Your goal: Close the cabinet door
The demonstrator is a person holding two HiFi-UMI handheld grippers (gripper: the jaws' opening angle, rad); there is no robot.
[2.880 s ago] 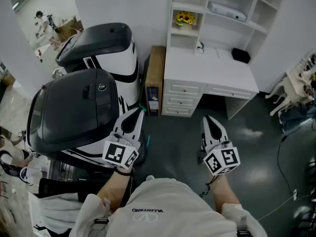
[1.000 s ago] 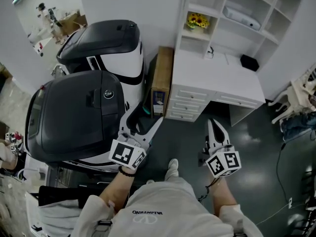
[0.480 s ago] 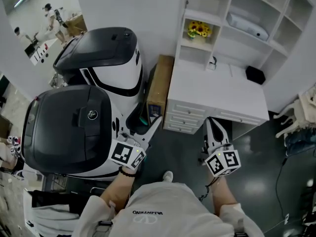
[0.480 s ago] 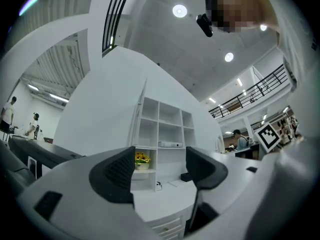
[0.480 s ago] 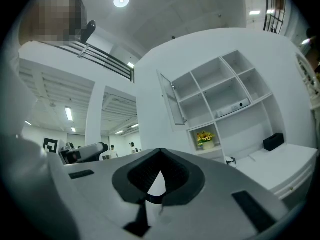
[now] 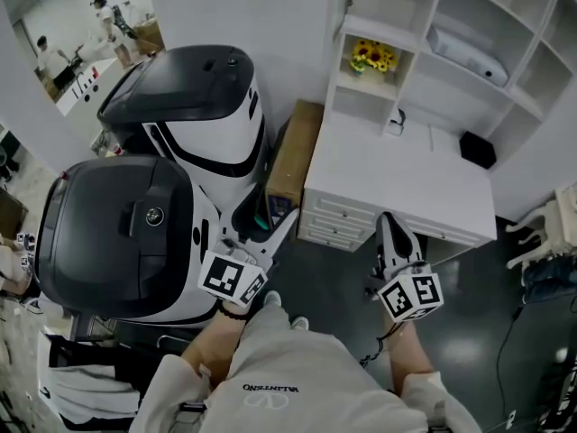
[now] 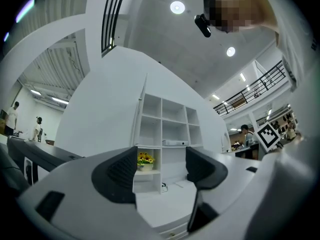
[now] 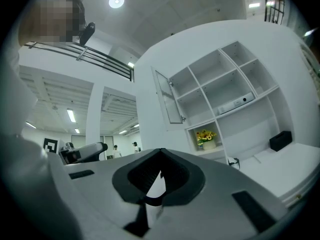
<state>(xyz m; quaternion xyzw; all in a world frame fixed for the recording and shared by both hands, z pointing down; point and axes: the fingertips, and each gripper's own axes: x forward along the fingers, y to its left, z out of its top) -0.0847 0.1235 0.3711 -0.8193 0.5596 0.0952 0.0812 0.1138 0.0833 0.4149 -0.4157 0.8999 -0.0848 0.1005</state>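
Standing before a white desk [image 6: 397, 183] with a shelf unit [image 8: 235, 91] on it, the person holds both grippers low and short of the furniture. The left gripper [image 6: 267, 222] has its fingers spread wide apart, and the left gripper view shows nothing between them. The right gripper [image 6: 388, 225] has its fingers brought together at the tips, gripping nothing. The cabinet door [image 8: 167, 96] stands swung open at the upper left corner of the shelf unit, above the compartment holding a pot of sunflowers [image 6: 371, 57]; neither gripper touches it. A black box [image 6: 476, 149] sits on the desk top at the right. Two large black-and-white machines [image 6: 194, 106] stand to the person's left, beside a brown carton [image 6: 290, 152].
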